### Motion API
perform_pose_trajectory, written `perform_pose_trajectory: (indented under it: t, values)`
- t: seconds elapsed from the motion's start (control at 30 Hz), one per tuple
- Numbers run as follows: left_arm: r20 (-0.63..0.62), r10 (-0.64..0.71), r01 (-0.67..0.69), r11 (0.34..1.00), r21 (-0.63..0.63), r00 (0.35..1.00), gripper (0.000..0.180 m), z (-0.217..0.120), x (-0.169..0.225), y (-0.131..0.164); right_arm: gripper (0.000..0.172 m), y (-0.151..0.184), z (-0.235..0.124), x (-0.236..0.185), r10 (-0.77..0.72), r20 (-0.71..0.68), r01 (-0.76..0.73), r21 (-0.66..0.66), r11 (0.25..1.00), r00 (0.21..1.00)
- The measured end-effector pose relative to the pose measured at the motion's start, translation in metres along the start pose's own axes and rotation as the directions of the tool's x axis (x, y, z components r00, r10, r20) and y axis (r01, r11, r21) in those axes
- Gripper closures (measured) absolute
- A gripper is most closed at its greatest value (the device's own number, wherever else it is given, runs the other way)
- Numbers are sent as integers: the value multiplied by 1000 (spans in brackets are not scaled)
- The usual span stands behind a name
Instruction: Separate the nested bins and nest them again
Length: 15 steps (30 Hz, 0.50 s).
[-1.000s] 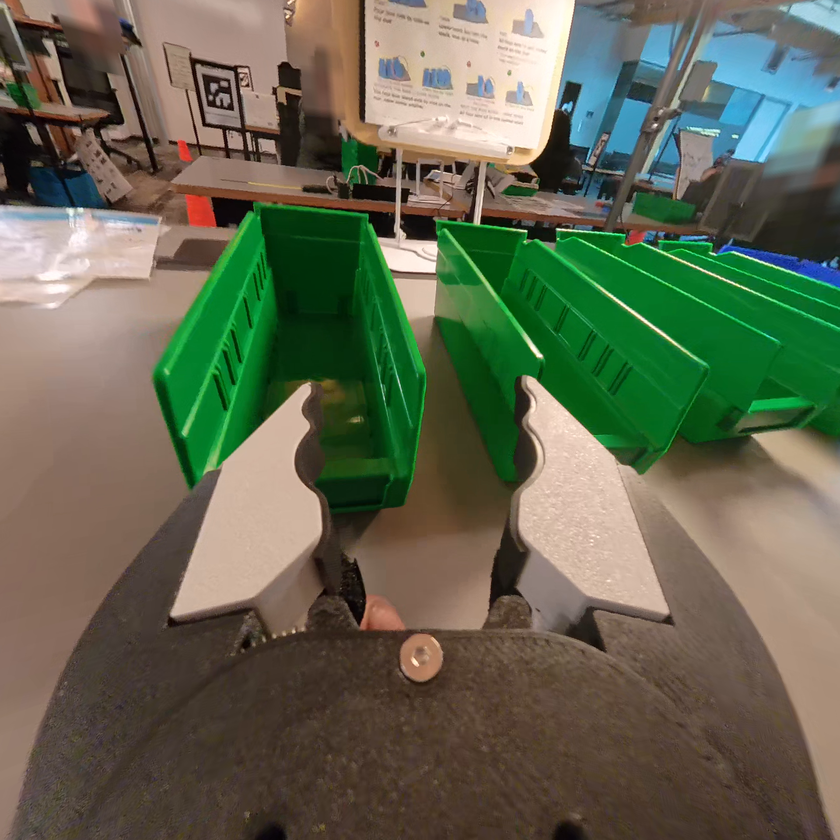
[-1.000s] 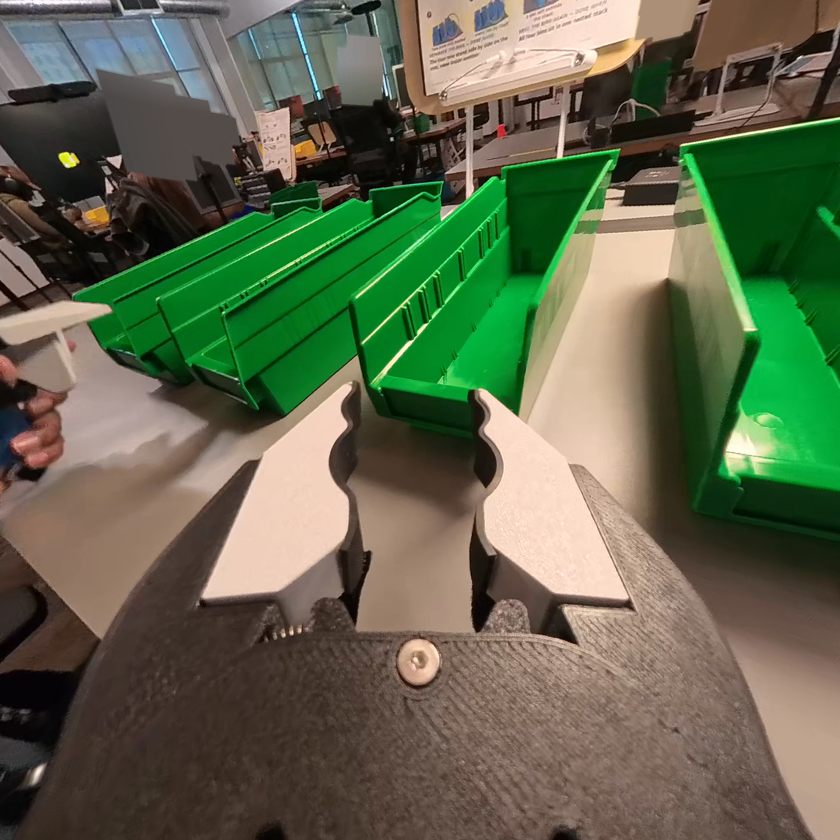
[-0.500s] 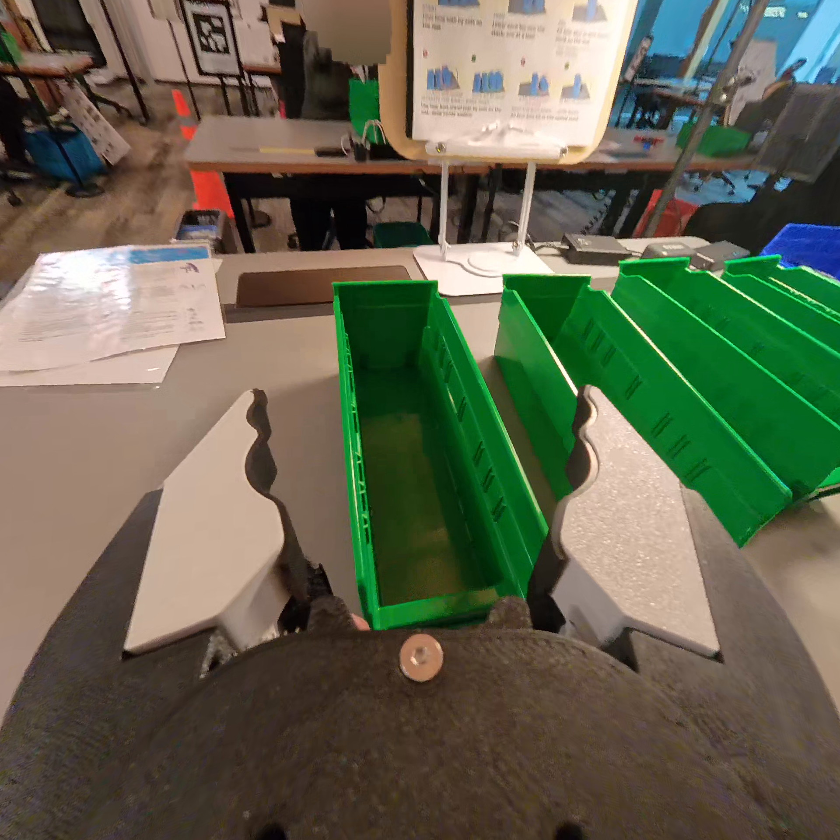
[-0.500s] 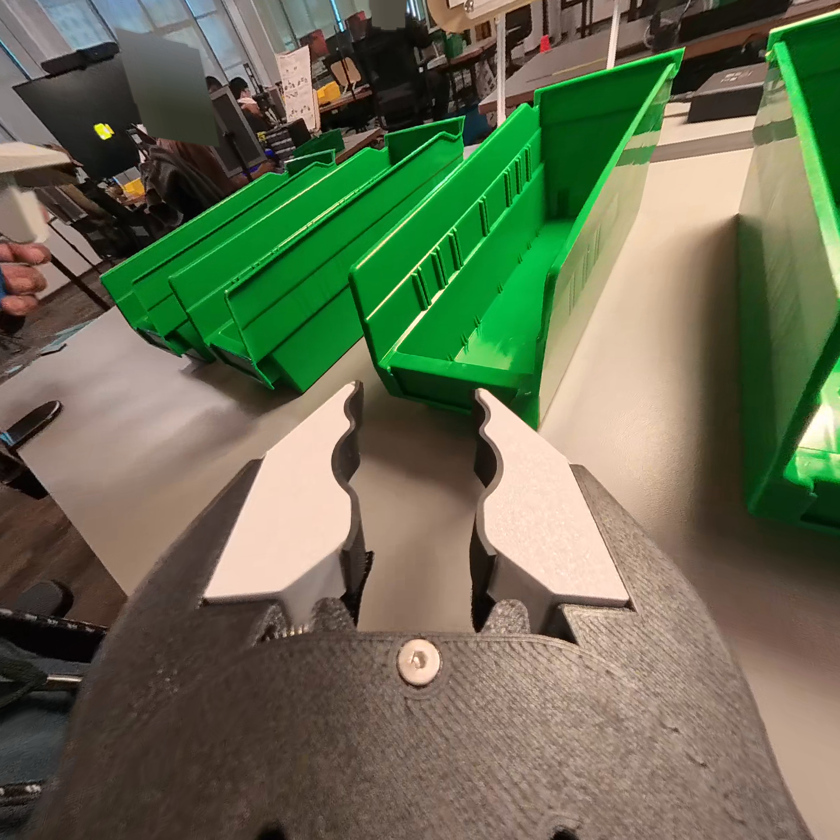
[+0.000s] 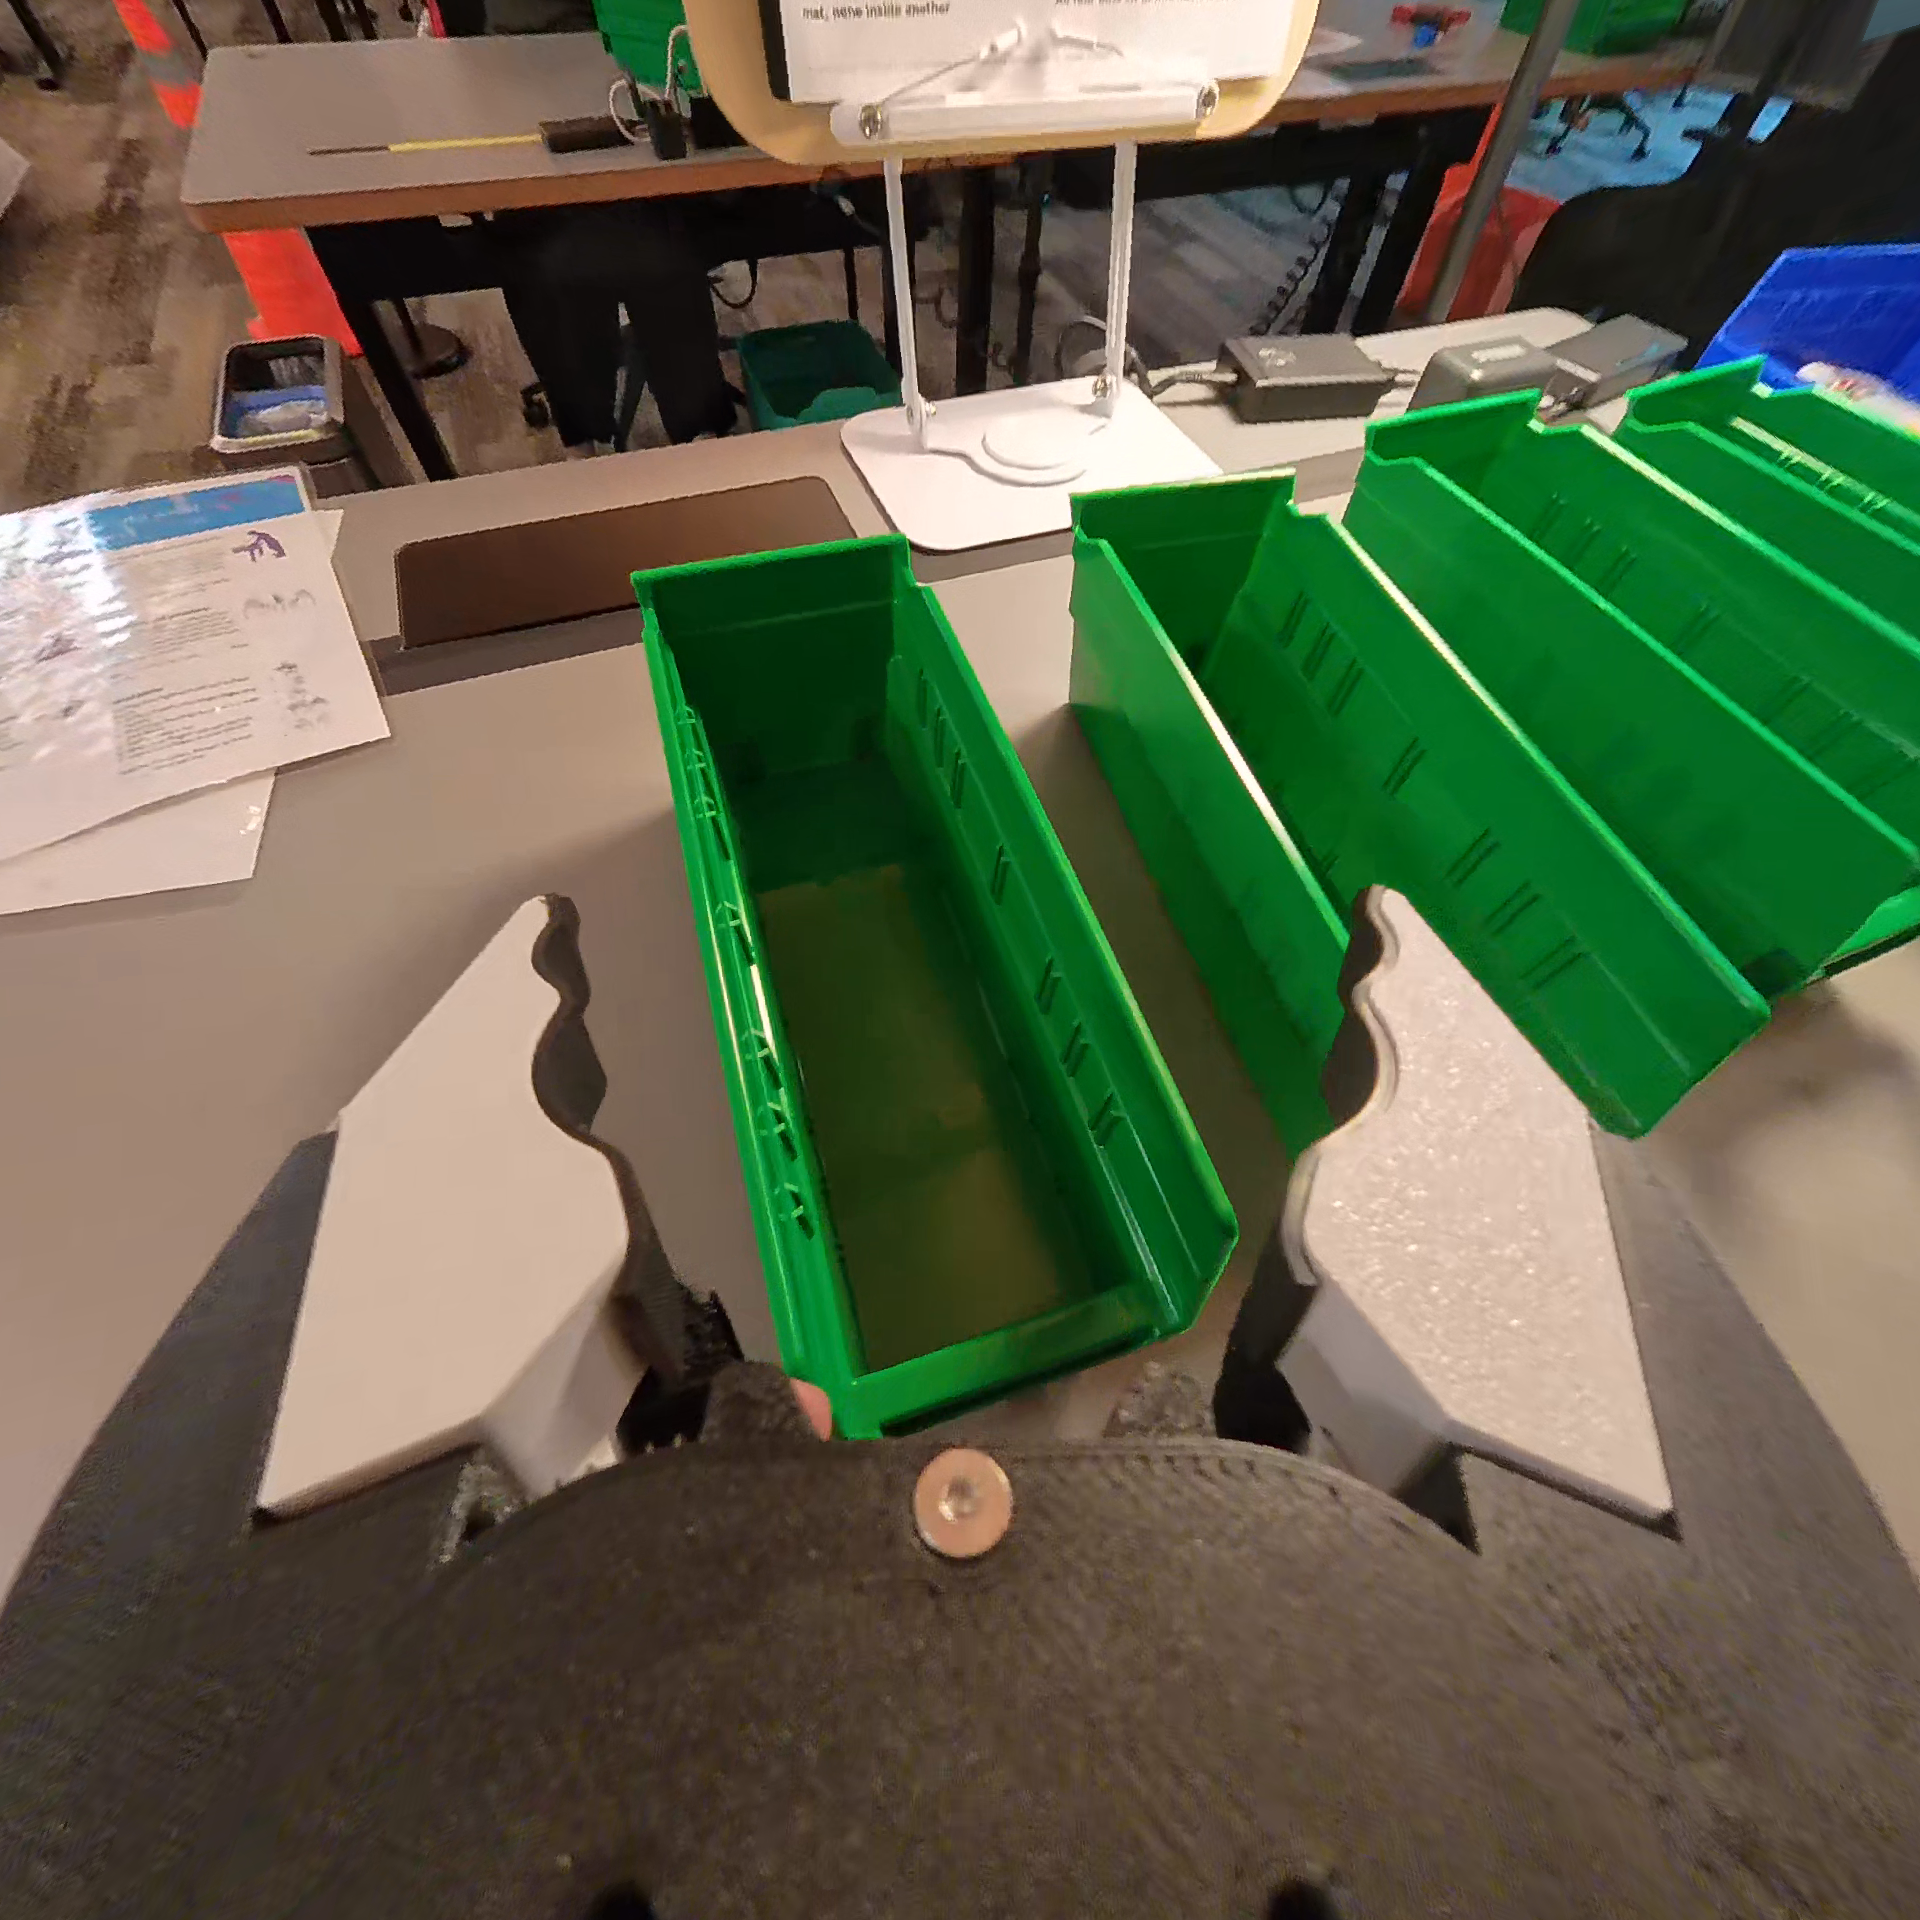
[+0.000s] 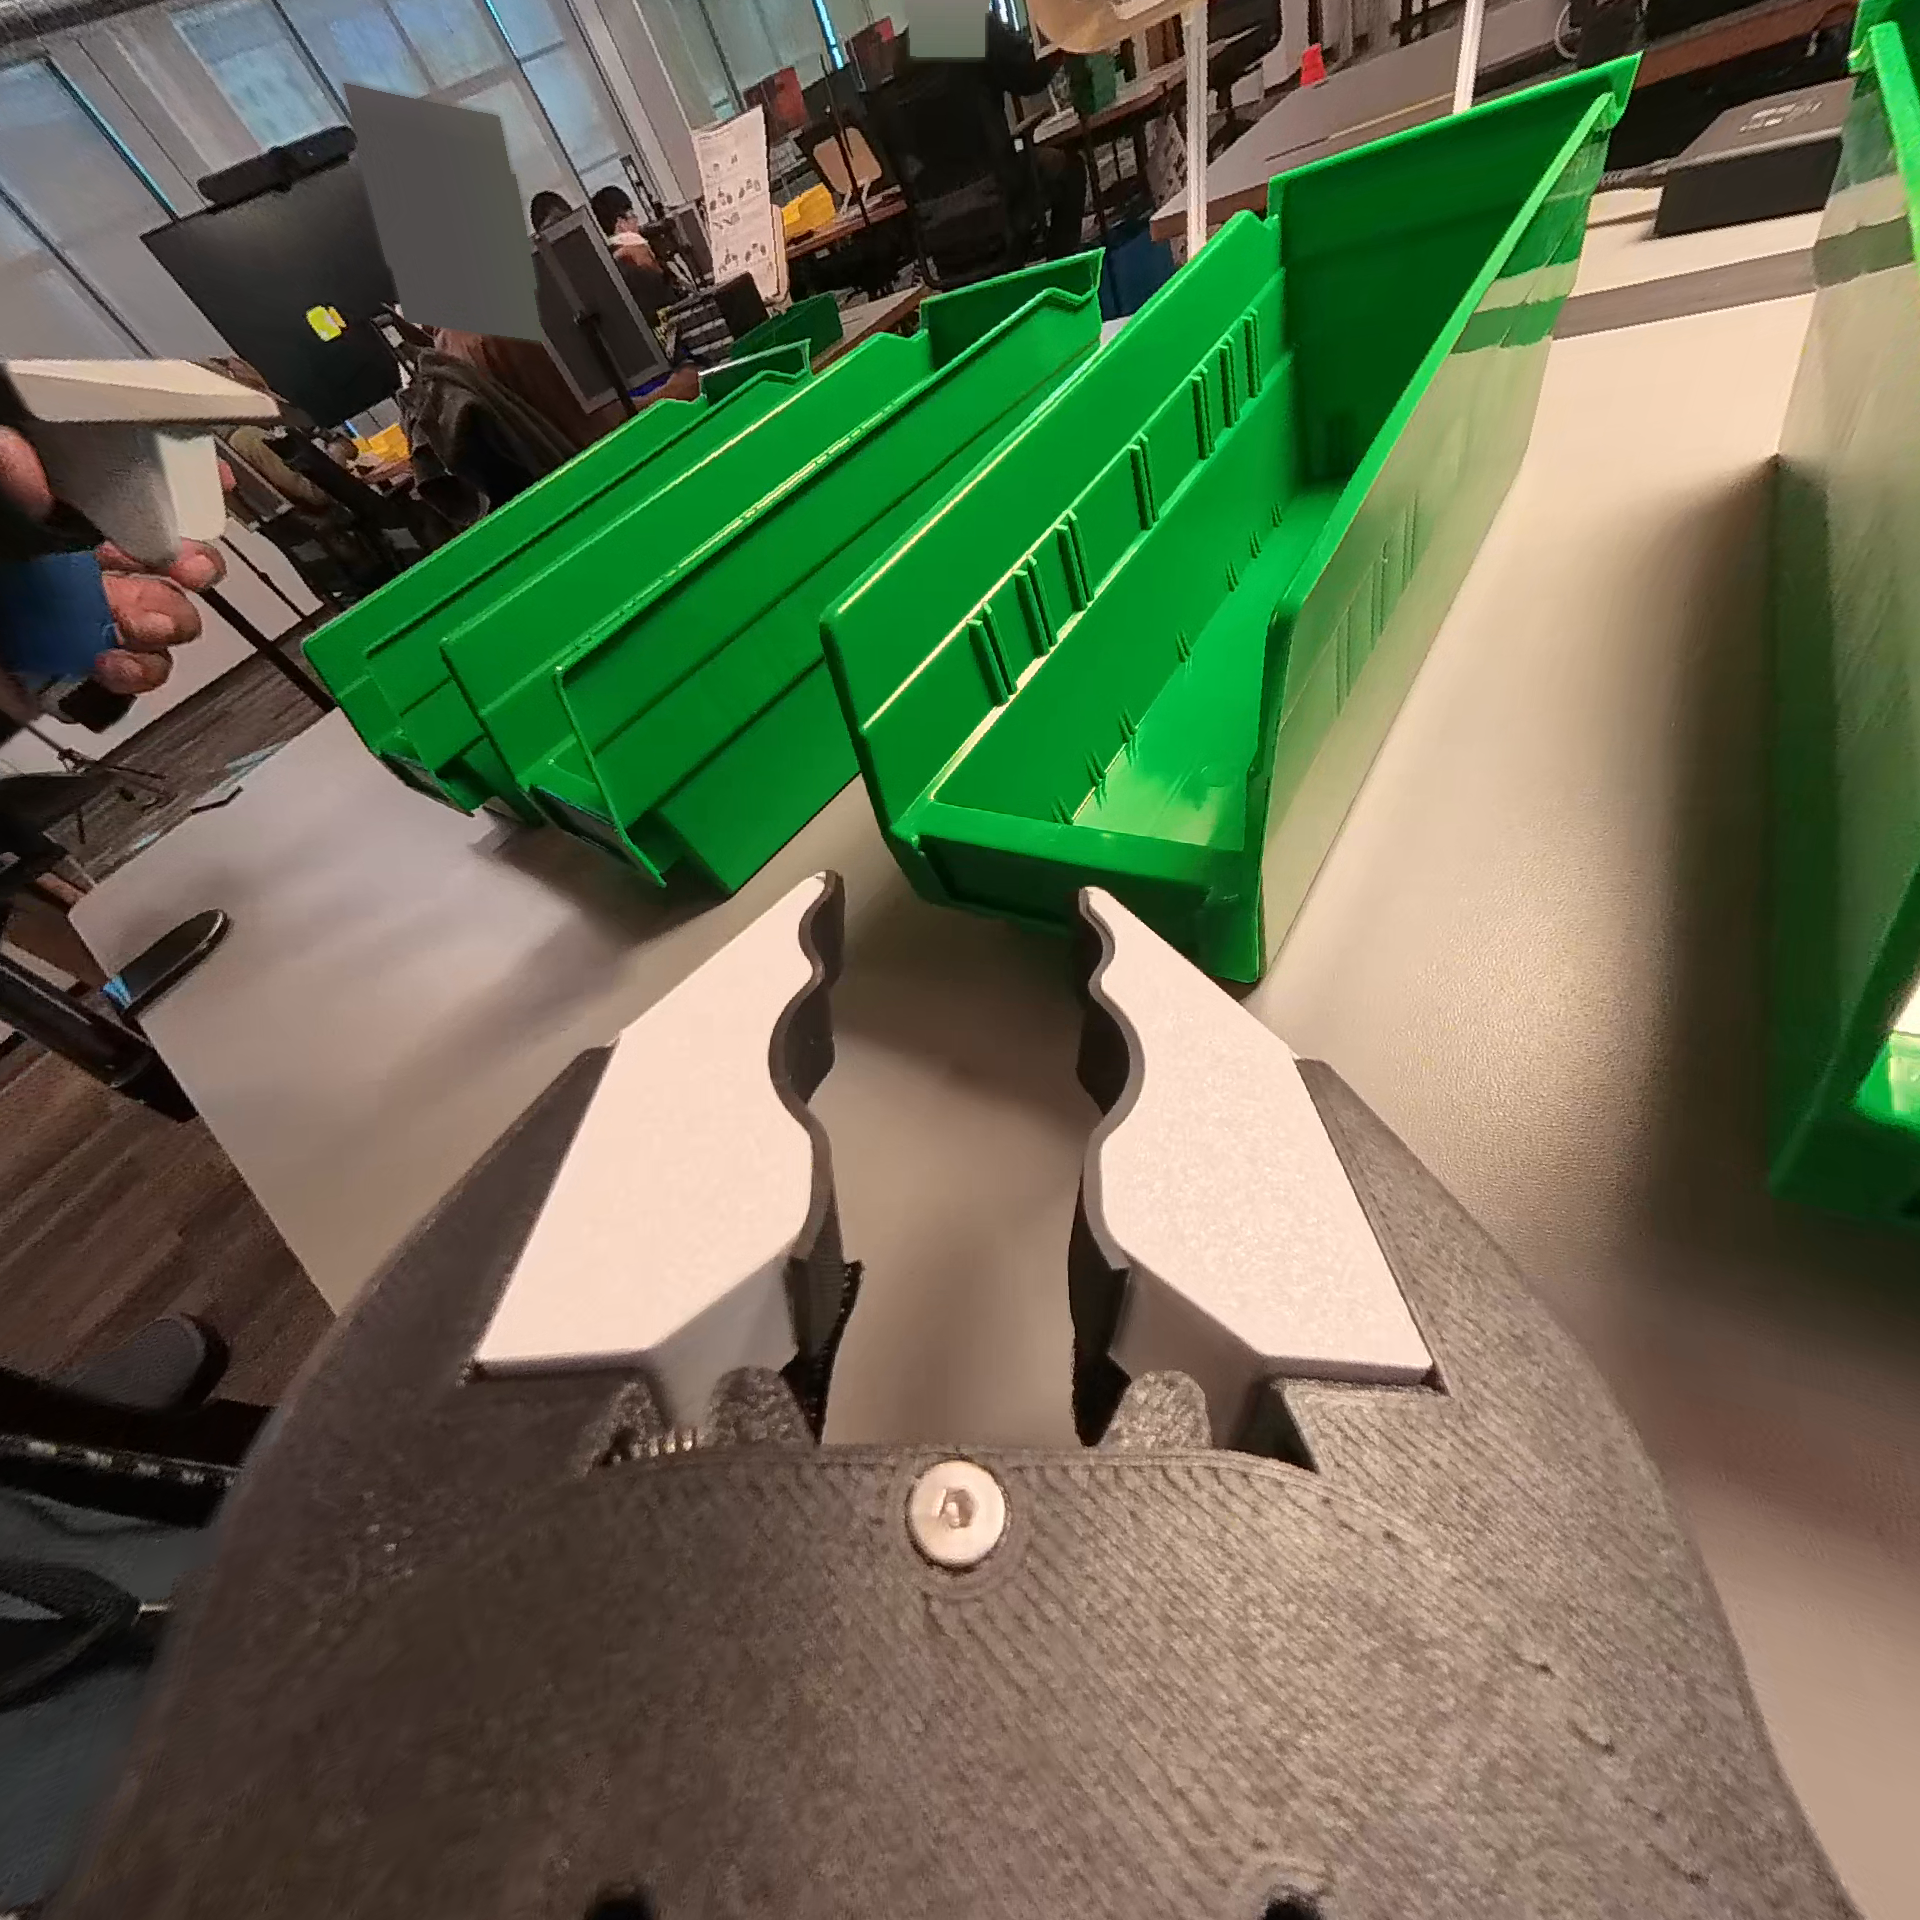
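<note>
In the left wrist view a long green bin (image 5: 914, 987) stands upright on the grey table (image 5: 312, 1039). My left gripper (image 5: 961, 909) is wide open above its near end. The bin lies between the fingers (image 5: 468, 1143), and neither pad touches it. A second green bin (image 5: 1299, 831) leans to its right, against a row of nested green bins (image 5: 1662, 707). In the right wrist view my right gripper (image 6: 956, 894) is open and empty over the table. Its fingertips are just short of the front end of a tilted green bin (image 6: 1195, 675).
Nested green bins (image 6: 675, 623) lie left of the right gripper, and another green bin (image 6: 1849, 727) is at the right edge. A hand holding a grey gripper finger (image 6: 125, 436) shows far left. Papers (image 5: 156, 675) and a white sign stand (image 5: 1018, 457) are at the table's back.
My left gripper has opened much wider and moved forward and up over the single bin, which now lies between its fingers. My right gripper has shifted slightly toward the tilted bin, still open.
</note>
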<state>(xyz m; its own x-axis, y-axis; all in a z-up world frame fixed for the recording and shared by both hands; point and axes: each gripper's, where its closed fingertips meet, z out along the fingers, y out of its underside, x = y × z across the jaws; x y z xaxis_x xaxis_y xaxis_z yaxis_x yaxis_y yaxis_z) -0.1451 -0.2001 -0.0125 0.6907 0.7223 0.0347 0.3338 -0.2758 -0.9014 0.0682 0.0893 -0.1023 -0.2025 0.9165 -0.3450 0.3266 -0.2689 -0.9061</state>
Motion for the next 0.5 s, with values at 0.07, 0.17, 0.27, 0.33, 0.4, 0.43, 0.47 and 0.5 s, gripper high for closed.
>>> perform_pose_trajectory:
  t: [0.07,0.17,0.27,0.33,0.4,0.43,0.47,0.5]
  values:
    - [-1,21,-21,999,-36,1000,39,4,0,1,129,-1,0,0,-4,-2,4,5,1000,1000]
    - [-14,42,-43,990,-132,999,39,17,-2,8,129,0,0,-1,-11,-3,11,-1,1000,1000]
    - [4,49,-47,975,-215,999,38,30,-12,9,129,1,0,-1,-12,-4,12,-4,1000,1000]
    - [23,57,-49,966,-256,998,38,38,-20,6,129,0,0,0,-7,-5,7,-2,1000,1000]
    - [36,53,-40,954,-297,998,38,47,-28,4,129,0,0,1,3,-4,-3,-3,1000,1000]
    - [36,49,-35,947,-320,998,38,52,-30,5,129,1,1,1,8,-3,-8,-5,1000,1000]
    - [35,43,-29,938,-345,998,38,57,-32,7,129,1,1,2,13,-3,-13,-6,1000,1000]
    - [30,37,-23,929,-370,999,38,63,-33,10,129,1,1,2,18,-1,-18,-6,1000,1000]
